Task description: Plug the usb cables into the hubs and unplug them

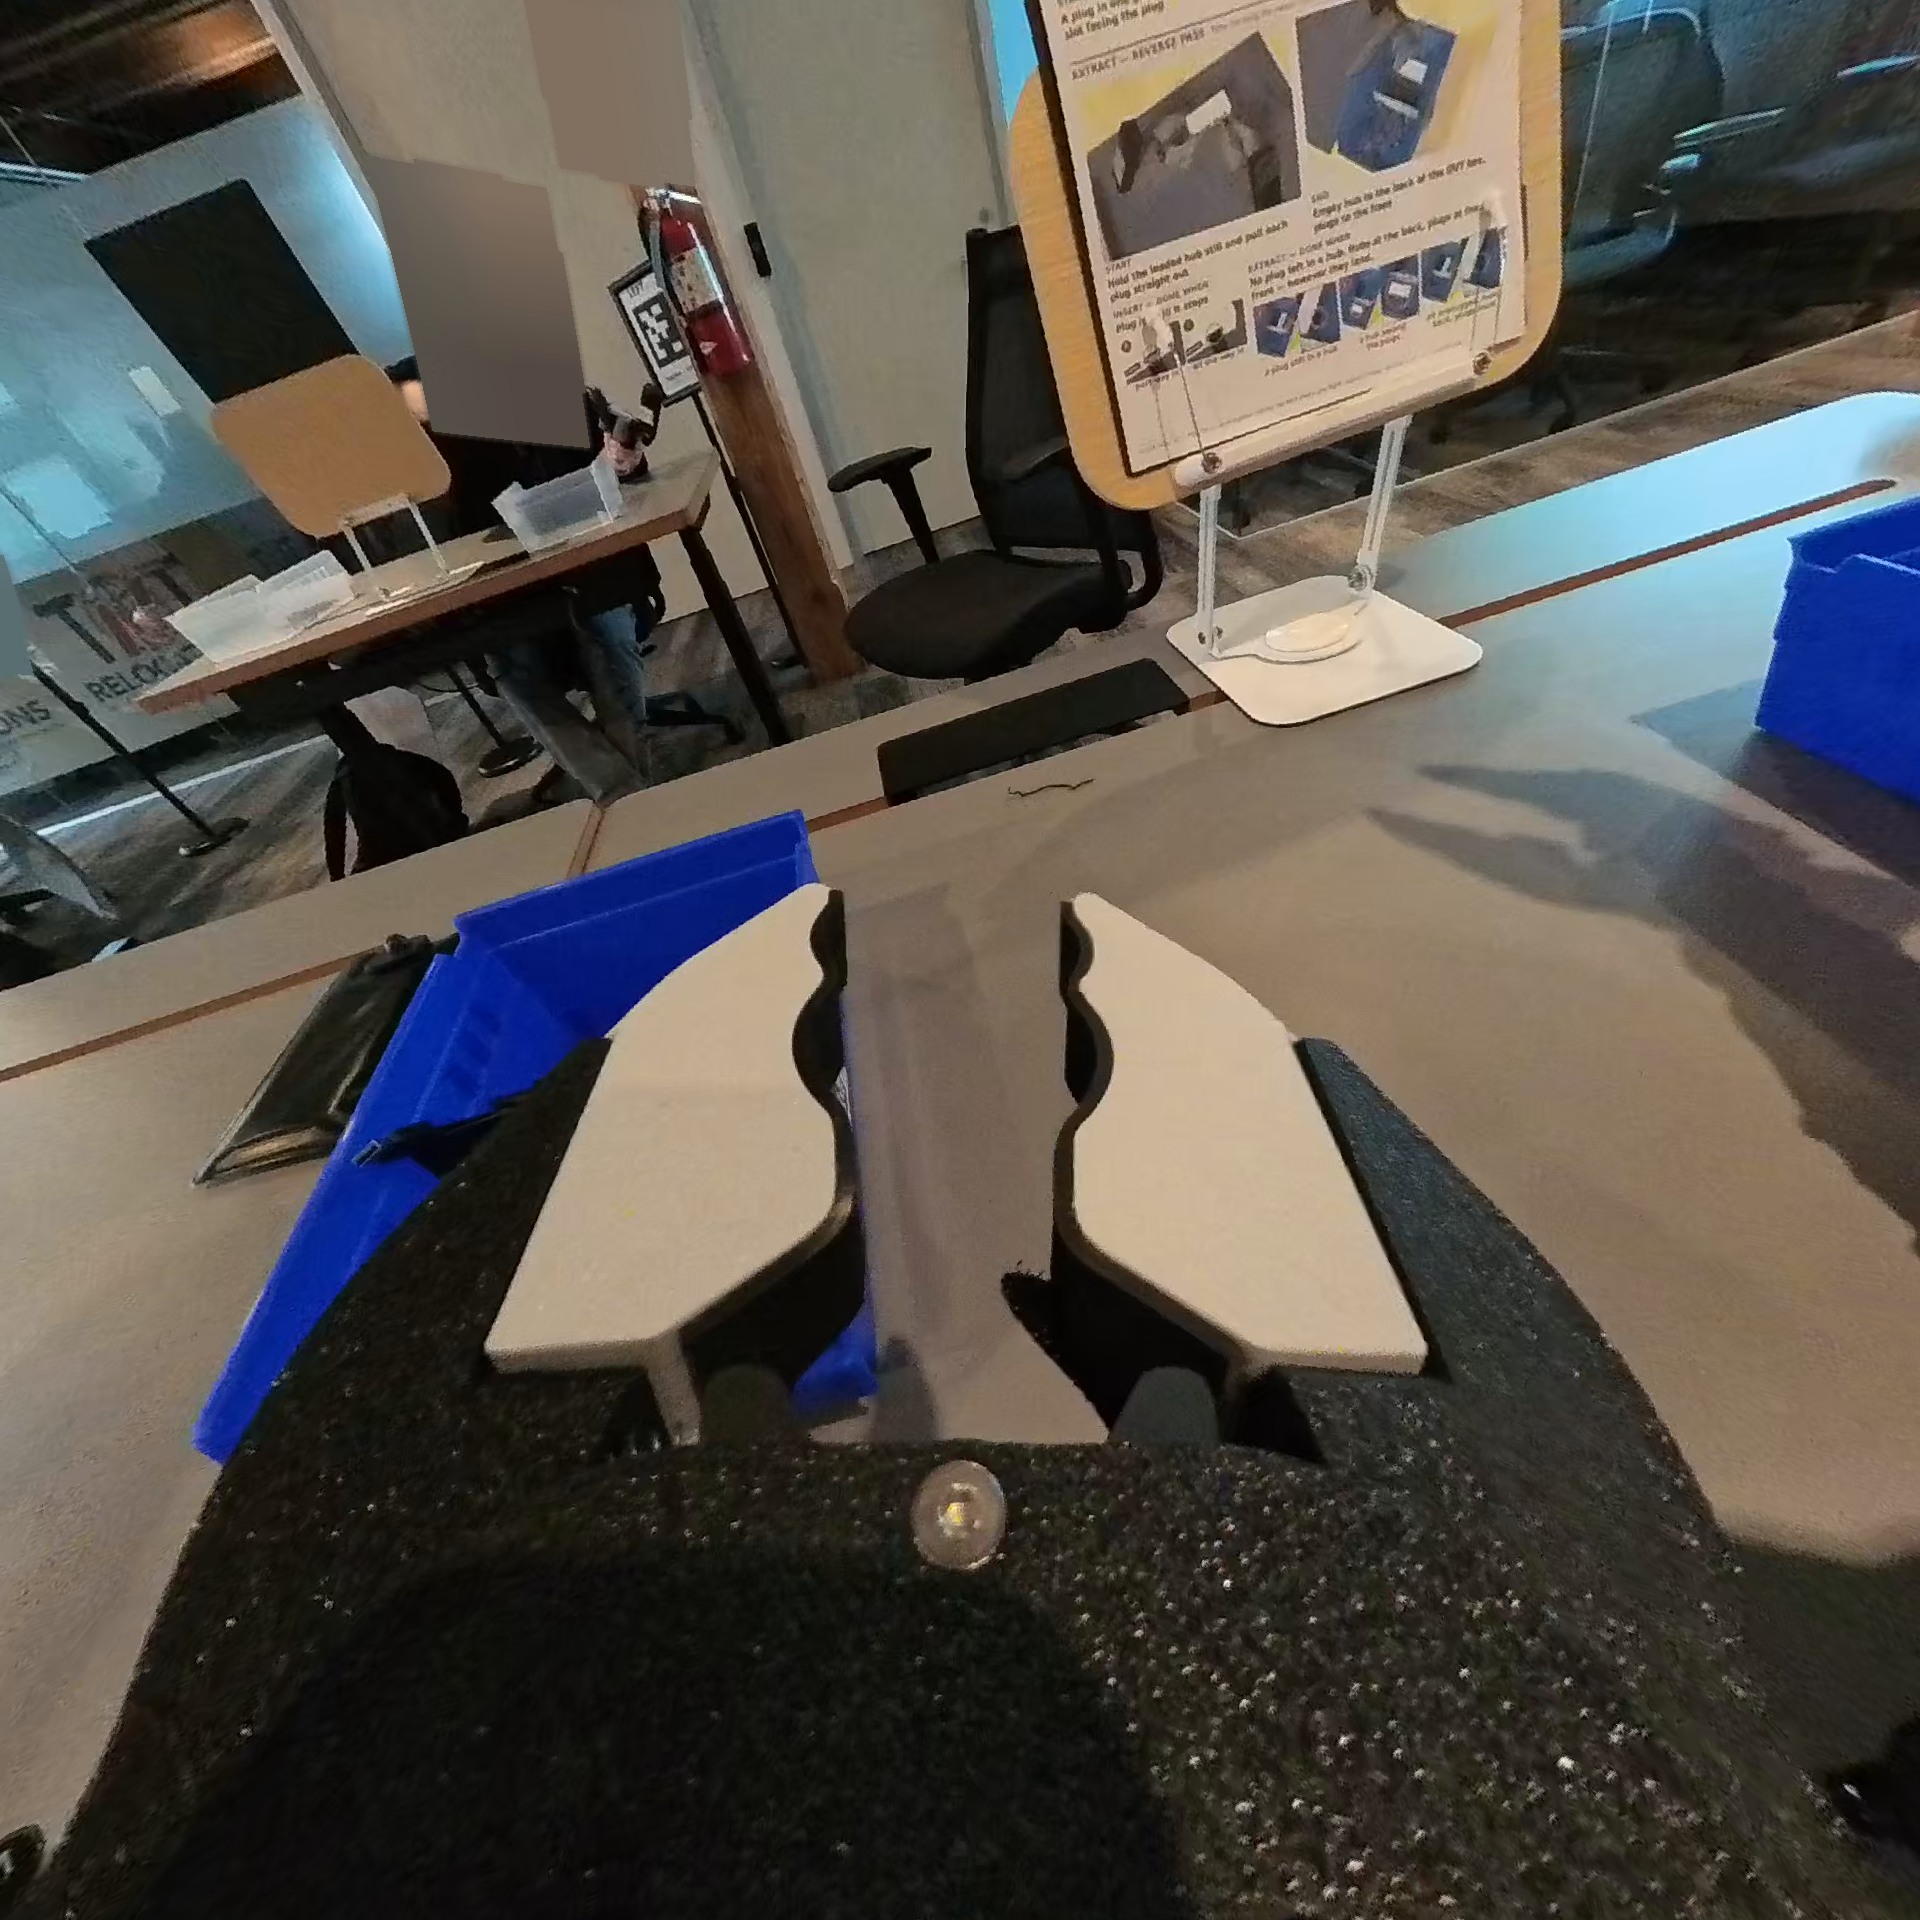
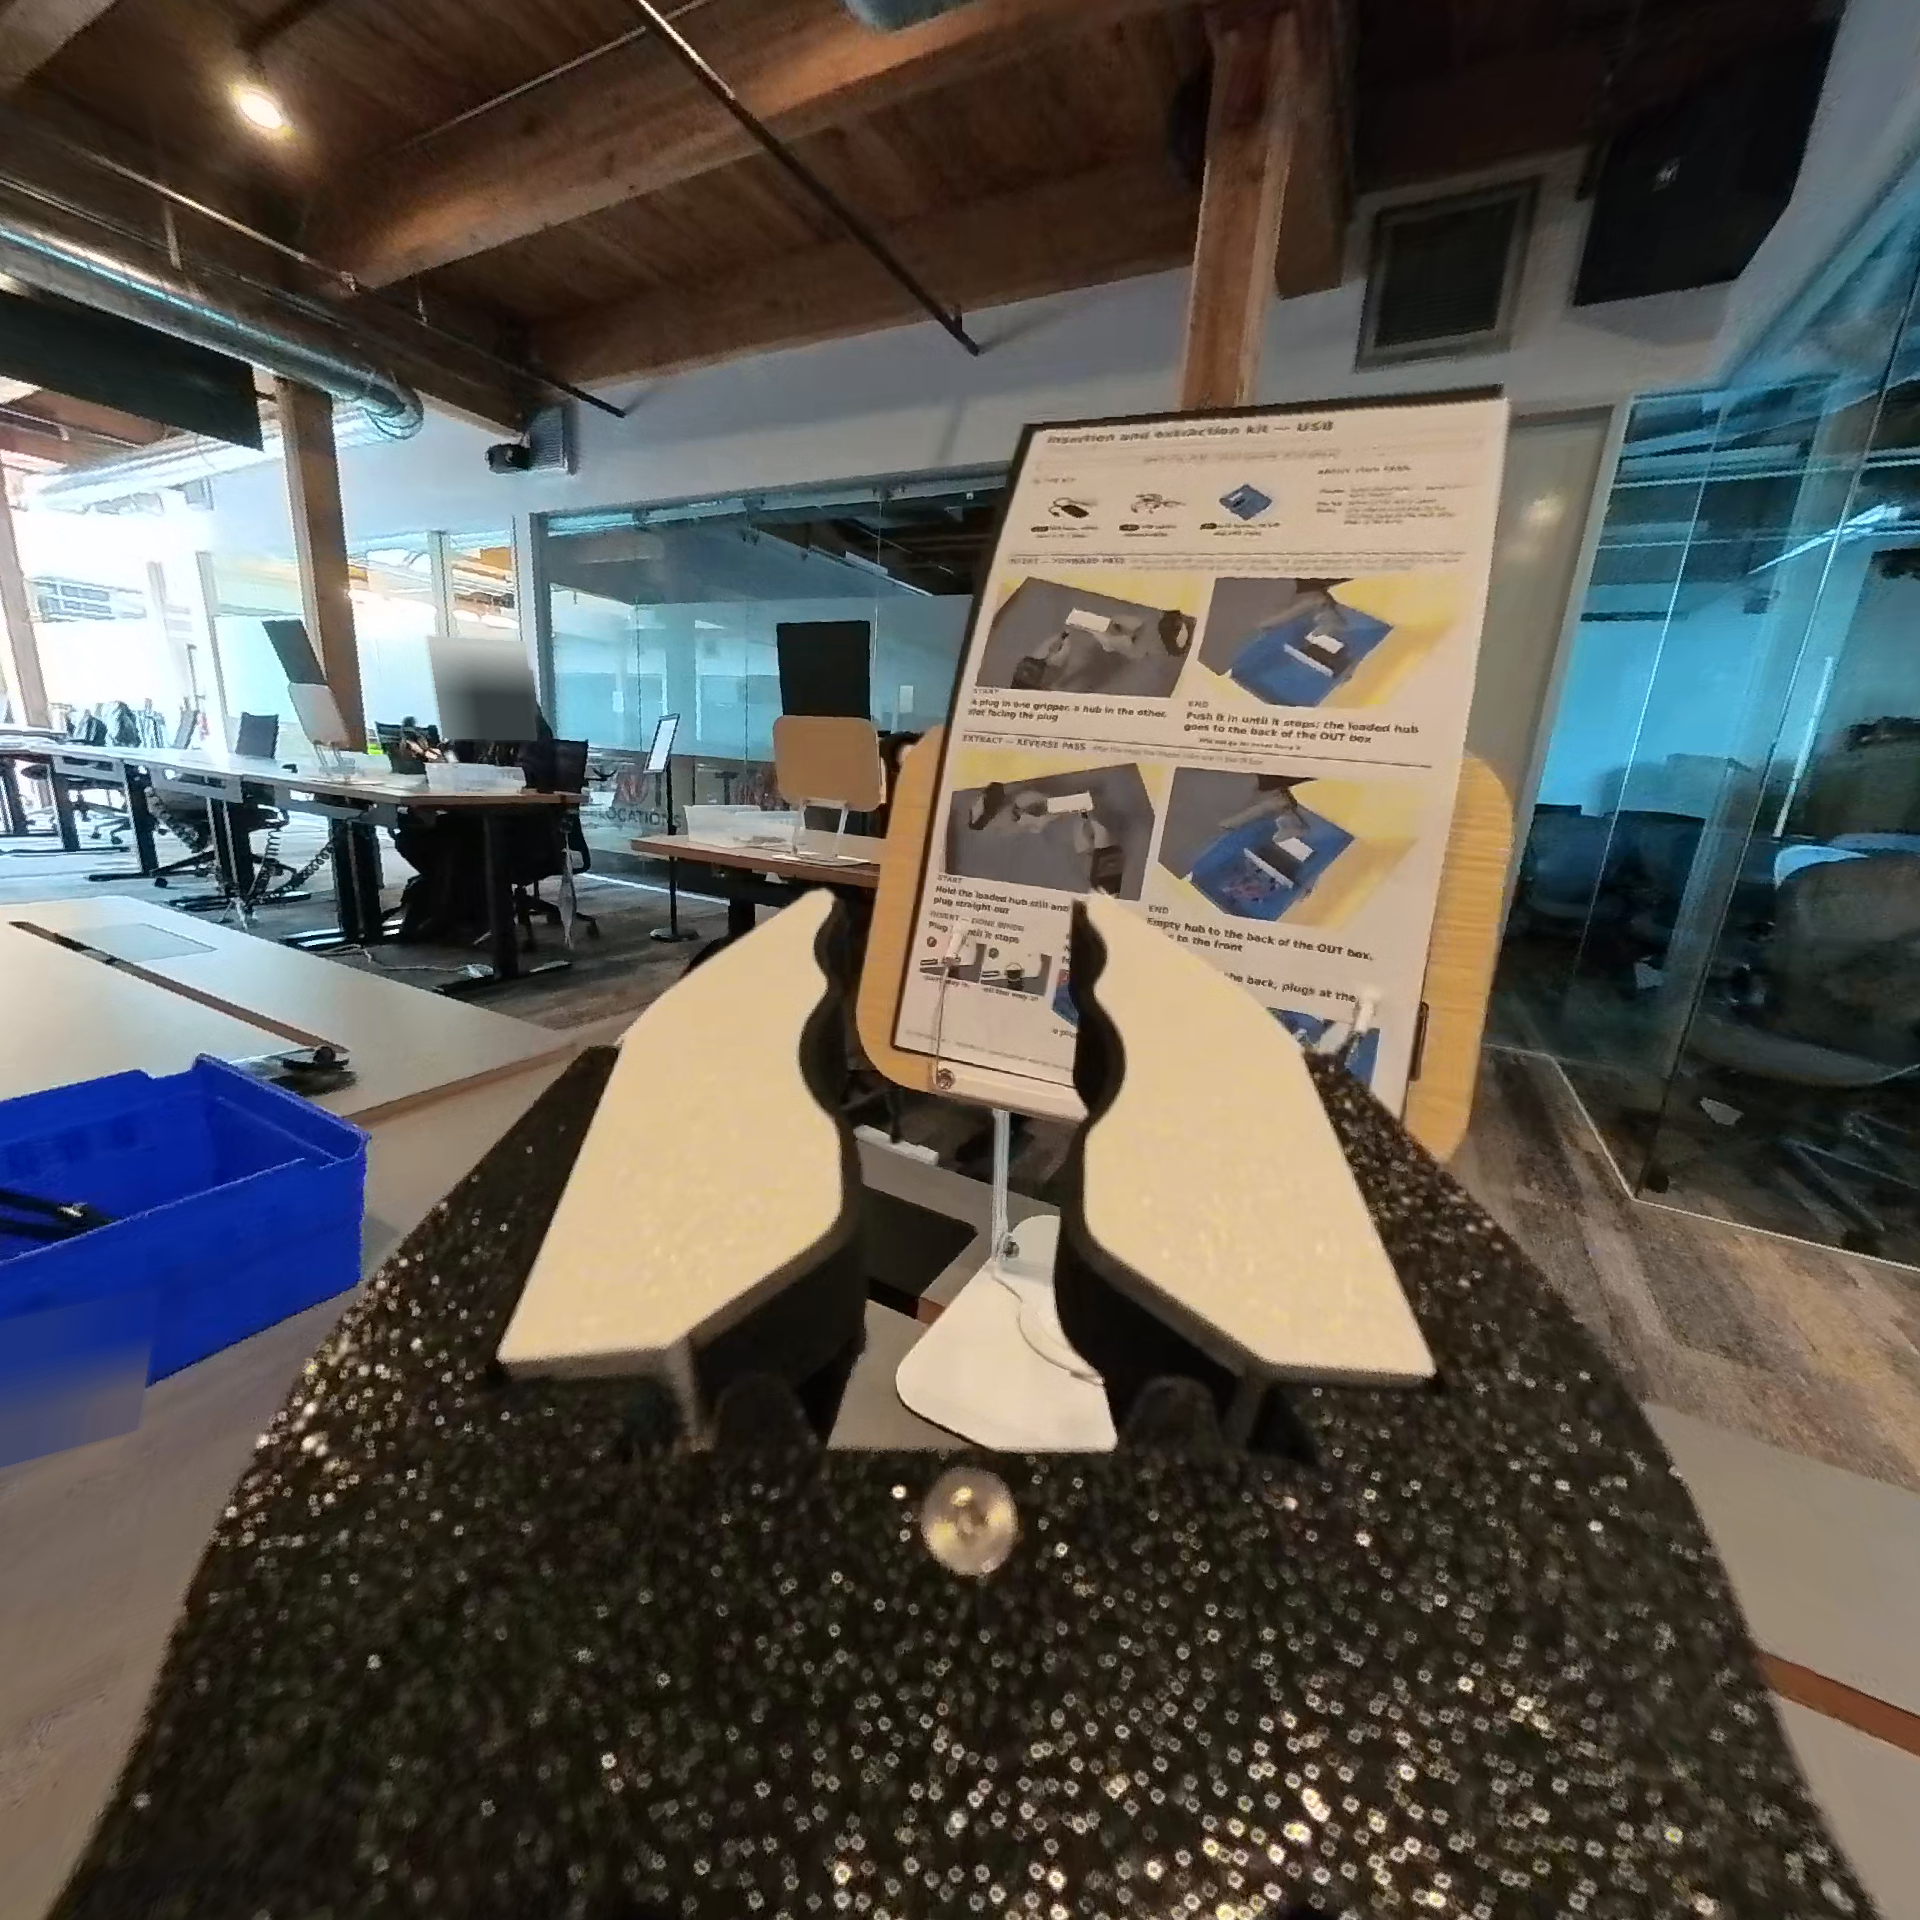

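While both grippers are held above the grey table (image 1: 1351, 987), nothing is gripped: the left gripper (image 1: 951, 925) and the right gripper (image 2: 956, 925) each show jaws spread with an empty gap. Two blue bins are seen in the left wrist view, one (image 1: 582, 997) at centre left behind the left finger, another (image 1: 1849, 644) at the right edge. A dark cable (image 2: 47, 1210) is glimpsed in the bin (image 2: 208, 1195) at the right wrist view's left edge, its length running left to right; its plug cannot be made out. One instruction board (image 2: 1195, 748) stands upright at centre. No hub can be identified.
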{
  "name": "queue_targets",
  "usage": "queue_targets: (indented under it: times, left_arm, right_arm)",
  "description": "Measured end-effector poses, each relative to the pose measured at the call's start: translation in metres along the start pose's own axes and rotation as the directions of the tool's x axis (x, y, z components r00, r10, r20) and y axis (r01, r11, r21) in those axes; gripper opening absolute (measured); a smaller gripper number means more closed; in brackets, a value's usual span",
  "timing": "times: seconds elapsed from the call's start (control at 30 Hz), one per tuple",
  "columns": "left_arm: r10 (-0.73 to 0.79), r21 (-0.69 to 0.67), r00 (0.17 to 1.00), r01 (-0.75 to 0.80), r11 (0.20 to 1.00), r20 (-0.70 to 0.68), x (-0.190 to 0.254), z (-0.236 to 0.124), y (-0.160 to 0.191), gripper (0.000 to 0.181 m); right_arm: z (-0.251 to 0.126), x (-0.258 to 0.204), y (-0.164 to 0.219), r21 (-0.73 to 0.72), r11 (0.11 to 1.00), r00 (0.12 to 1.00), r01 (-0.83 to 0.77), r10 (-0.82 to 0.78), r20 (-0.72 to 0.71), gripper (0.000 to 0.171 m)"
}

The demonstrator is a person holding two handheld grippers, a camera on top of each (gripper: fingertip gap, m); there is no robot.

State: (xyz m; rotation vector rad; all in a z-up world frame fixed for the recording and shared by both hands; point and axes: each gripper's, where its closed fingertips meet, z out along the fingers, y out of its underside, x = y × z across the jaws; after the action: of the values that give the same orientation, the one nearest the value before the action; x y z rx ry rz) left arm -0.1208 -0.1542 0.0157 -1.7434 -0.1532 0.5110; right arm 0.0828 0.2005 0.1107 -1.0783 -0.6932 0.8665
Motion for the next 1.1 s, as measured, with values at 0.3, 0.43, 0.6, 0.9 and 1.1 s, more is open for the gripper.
queue_targets:
  times: [0.3, 0.43, 0.6, 0.9, 1.1]
  left_arm:
    - [-0.037, 0.010, 0.999, 0.037, 0.999, -0.018, 0.000, 0.001, 0.000, 0.046]
    - [-0.057, 0.020, 0.998, 0.058, 0.998, -0.032, 0.001, 0.002, -0.001, 0.050]
    - [-0.050, 0.018, 0.998, 0.051, 0.999, -0.046, 0.004, 0.004, -0.001, 0.052]
    - [0.045, 0.040, 0.997, -0.042, 0.998, -0.055, 0.004, 0.007, -0.010, 0.053]
    - [0.087, 0.119, 0.990, -0.073, 0.990, -0.115, 0.002, 0.014, -0.022, 0.052]
  right_arm:
    - [0.011, -0.011, 0.007, -0.030, 1.000, 1.000, 0.001, 0.000, 0.028, 0.040]
    - [0.014, -0.011, 0.008, -0.026, 1.000, 1.000, -0.002, 0.003, 0.024, 0.041]
    - [0.017, -0.013, 0.002, 0.019, 1.000, 1.000, -0.002, 0.002, -0.006, 0.040]
    - [0.024, -0.032, -0.016, 0.138, 0.990, 0.999, 0.004, 0.002, -0.048, 0.038]
    - [0.031, -0.043, -0.016, 0.135, 0.991, 0.999, 0.023, -0.019, -0.031, 0.037]
